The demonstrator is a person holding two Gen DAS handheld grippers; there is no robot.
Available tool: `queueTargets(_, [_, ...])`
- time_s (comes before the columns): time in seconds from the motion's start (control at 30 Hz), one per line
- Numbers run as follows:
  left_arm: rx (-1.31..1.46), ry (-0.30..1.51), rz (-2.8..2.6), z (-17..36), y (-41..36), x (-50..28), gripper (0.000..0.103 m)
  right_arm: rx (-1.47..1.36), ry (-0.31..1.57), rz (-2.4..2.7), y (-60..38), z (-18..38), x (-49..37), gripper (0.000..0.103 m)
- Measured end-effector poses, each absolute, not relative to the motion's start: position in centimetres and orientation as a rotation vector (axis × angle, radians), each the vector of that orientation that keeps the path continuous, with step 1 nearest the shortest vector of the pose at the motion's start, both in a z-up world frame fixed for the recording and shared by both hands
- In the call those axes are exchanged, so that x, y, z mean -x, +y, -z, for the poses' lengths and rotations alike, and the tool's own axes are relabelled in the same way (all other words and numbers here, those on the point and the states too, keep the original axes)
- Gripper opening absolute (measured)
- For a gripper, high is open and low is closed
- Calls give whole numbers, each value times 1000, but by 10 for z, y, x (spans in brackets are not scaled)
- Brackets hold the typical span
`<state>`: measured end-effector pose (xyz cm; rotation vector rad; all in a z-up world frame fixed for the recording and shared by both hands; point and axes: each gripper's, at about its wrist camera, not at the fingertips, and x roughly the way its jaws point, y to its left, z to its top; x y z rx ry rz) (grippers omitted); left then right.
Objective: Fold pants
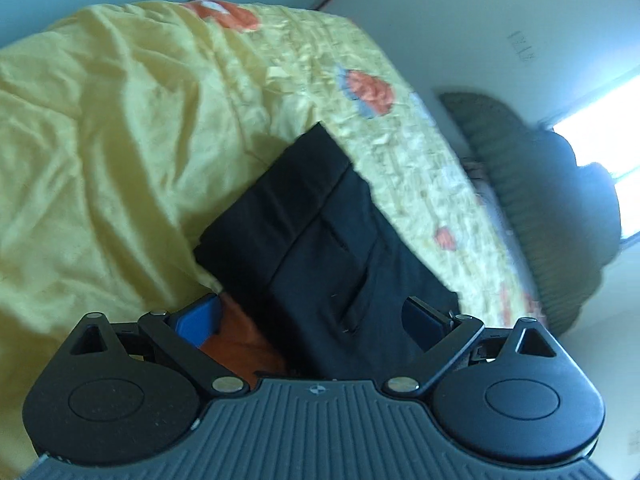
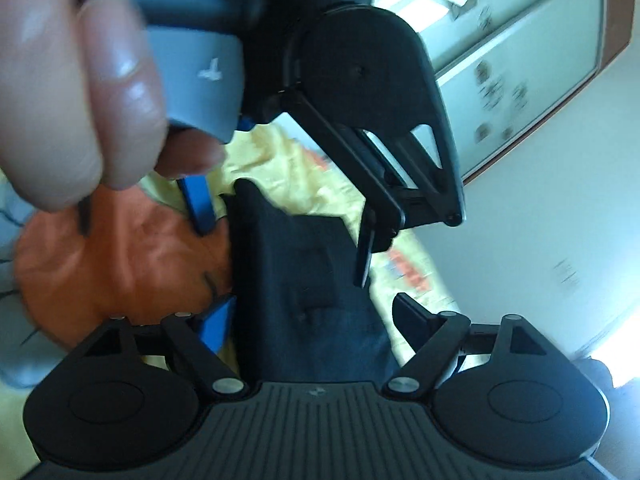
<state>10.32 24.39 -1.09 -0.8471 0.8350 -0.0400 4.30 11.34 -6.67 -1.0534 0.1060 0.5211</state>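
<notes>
Yellow patterned bedspread (image 1: 120,140), white walls (image 1: 460,20), bright window (image 1: 608,132)

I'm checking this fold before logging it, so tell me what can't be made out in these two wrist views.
- Pants, left wrist view: near end hidden behind the left gripper.
- Pants, right wrist view: far end hidden by the left gripper and the hand; motion blur hides the creases.
- Bedspread, both views: cut off by the frame edges.
</notes>
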Motion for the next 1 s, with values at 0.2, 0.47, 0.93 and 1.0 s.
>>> queueTargets(0.2, [1062,793,181,27,254,-108,98,979,63,-437,107,56,-55,89])
queueTargets(0.47, [1087,734,178,33,254,-121,97,999,109,-522,107,60,-57,89])
queueTargets(0.93, [1007,699,117,30,245,-149,96,478,498,-536,51,12,-148,89])
queueTargets(1.0, [1007,691,78,28,245,-150,88,495,576,-545,56,25,-163,86])
